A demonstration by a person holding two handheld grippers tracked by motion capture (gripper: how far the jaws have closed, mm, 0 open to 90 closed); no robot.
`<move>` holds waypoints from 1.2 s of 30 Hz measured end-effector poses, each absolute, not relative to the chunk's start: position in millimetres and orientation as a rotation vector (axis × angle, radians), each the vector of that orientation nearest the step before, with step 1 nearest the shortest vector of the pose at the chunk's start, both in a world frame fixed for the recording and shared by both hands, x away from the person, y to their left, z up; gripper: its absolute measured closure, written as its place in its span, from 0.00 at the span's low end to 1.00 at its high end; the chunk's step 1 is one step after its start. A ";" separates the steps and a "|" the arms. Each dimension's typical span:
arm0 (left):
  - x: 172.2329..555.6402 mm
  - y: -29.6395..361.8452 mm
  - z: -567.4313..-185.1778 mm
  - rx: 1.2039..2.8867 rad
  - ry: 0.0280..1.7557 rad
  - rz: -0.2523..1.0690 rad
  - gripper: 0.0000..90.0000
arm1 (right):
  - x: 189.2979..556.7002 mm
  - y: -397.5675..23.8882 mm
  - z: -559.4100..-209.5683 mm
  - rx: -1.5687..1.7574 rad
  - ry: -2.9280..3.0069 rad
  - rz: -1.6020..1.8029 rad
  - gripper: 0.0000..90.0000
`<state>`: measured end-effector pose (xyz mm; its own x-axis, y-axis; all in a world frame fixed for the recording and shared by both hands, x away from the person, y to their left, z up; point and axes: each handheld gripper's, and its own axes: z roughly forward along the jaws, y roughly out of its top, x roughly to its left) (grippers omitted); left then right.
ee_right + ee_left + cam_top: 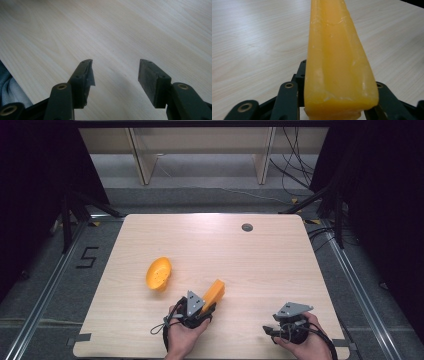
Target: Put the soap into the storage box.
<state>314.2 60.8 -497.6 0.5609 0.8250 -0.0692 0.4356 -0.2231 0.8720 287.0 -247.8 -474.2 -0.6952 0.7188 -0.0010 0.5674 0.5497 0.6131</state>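
Observation:
An orange wedge-shaped block point(214, 293) sticks out up and to the right from my left gripper point(200, 308), which is shut on its near end. In the left gripper view the block point(337, 57) runs away between the black jaws, above the wooden table. An orange bowl-like shell point(159, 273) lies on the table to the left of that gripper, apart from it. My right gripper point(272, 330) rests near the front right of the table, open, its pads point(152, 80) wide apart with bare wood between them.
The light wooden table point(260, 265) has a round grommet hole point(247, 227) near its far edge. Dark frame rails and cables run along both sides on the grey floor. The table's front edge lies close under both hands.

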 end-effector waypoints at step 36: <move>331.9 150.1 -452.9 1.572 1.237 0.808 0.67 | 284.2 -246.7 -472.6 1.142 2.484 0.880 0.51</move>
<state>331.9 150.1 -452.9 0.2714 0.9610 -0.0538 0.3369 -0.0424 0.9406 284.2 -246.7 -472.6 -0.6537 0.7567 0.0092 0.5936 0.5053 0.6264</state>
